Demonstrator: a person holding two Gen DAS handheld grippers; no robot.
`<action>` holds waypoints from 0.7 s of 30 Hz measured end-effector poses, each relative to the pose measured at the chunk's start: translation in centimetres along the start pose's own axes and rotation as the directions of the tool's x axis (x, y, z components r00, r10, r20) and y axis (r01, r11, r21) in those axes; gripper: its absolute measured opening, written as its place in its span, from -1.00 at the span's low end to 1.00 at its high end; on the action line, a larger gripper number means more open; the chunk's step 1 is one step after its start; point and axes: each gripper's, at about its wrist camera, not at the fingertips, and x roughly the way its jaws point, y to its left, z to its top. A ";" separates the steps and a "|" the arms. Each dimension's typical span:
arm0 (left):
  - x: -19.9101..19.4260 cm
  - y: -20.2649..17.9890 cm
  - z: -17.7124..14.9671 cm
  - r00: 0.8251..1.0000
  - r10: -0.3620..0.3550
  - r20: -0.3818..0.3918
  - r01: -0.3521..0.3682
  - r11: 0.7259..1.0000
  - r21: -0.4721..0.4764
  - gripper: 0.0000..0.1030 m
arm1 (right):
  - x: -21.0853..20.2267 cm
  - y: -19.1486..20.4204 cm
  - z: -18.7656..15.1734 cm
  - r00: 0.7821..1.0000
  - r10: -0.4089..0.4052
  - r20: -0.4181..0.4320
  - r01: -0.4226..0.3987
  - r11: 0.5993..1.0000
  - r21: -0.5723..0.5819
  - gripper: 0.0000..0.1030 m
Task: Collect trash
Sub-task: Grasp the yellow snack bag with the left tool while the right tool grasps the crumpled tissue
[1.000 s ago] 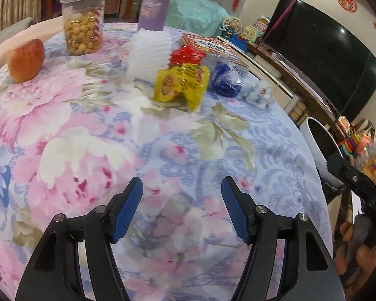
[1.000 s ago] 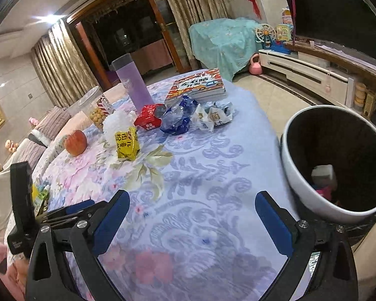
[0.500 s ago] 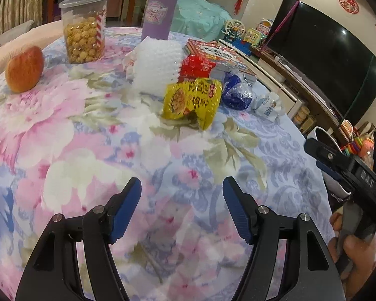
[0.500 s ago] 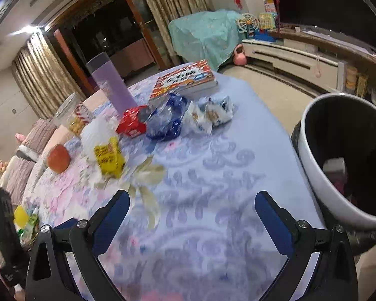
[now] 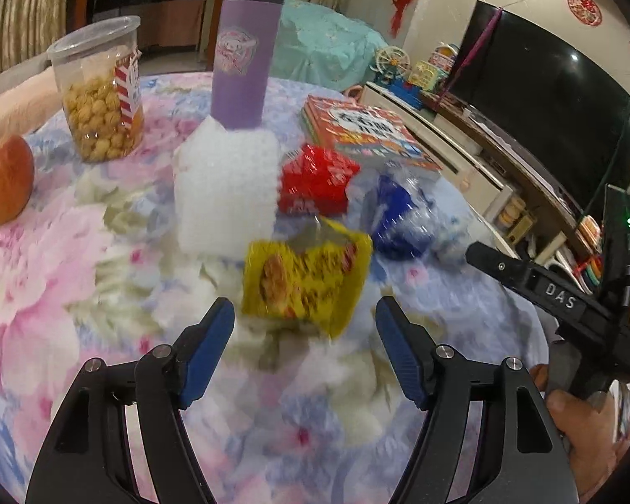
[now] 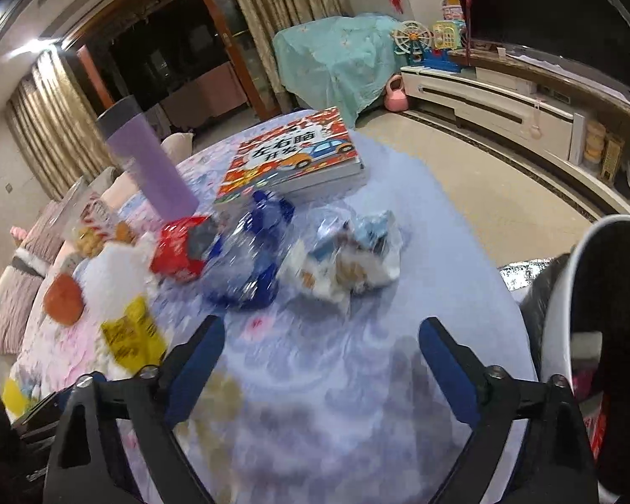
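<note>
A torn yellow snack wrapper [image 5: 304,283] lies on the flowered tablecloth just beyond my left gripper [image 5: 304,327], which is open with nothing between its blue pads. Behind it sit a white foam net [image 5: 224,187], a red wrapper [image 5: 315,185] and a blue plastic wrapper [image 5: 395,214]. My right gripper [image 6: 319,340] is open and empty, its jaws closing a little; ahead of it lie the blue wrapper [image 6: 252,260] and a white-and-blue crumpled wrapper [image 6: 348,256]. The yellow wrapper [image 6: 132,334] shows at its left. A white trash bin [image 6: 567,294] stands beside the table at the right.
A purple tumbler [image 5: 243,59], a jar of snacks [image 5: 101,92], an orange-red fruit [image 5: 4,180] and a picture book [image 6: 294,159] stand on the table. The table's edge [image 6: 500,277] drops off next to the bin. A TV and low cabinet line the right wall.
Both grippers moved forward over the table toward the pile of wrappers, which now looks larger and closer. The right gripper's jaws narrowed slightly. The bin slid to the right edge of the right wrist view.
</note>
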 end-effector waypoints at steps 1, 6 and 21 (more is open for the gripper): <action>0.4 0.1 0.2 1.000 0.004 0.000 -0.004 1.000 -0.005 0.39 | 0.5 -0.2 0.3 1.000 -0.010 -0.003 0.010 1.000 0.007 0.72; 2.1 0.7 0.3 1.000 0.007 -0.002 -0.007 1.000 -0.009 0.03 | 2.7 -1.1 1.4 1.000 -0.018 -0.014 0.019 0.999 0.037 0.47; 0.0 -1.0 -1.6 0.998 -0.057 -0.023 0.058 0.998 0.032 -0.65 | -1.6 -0.8 -1.1 0.996 0.092 0.014 -0.092 0.996 -0.013 -0.55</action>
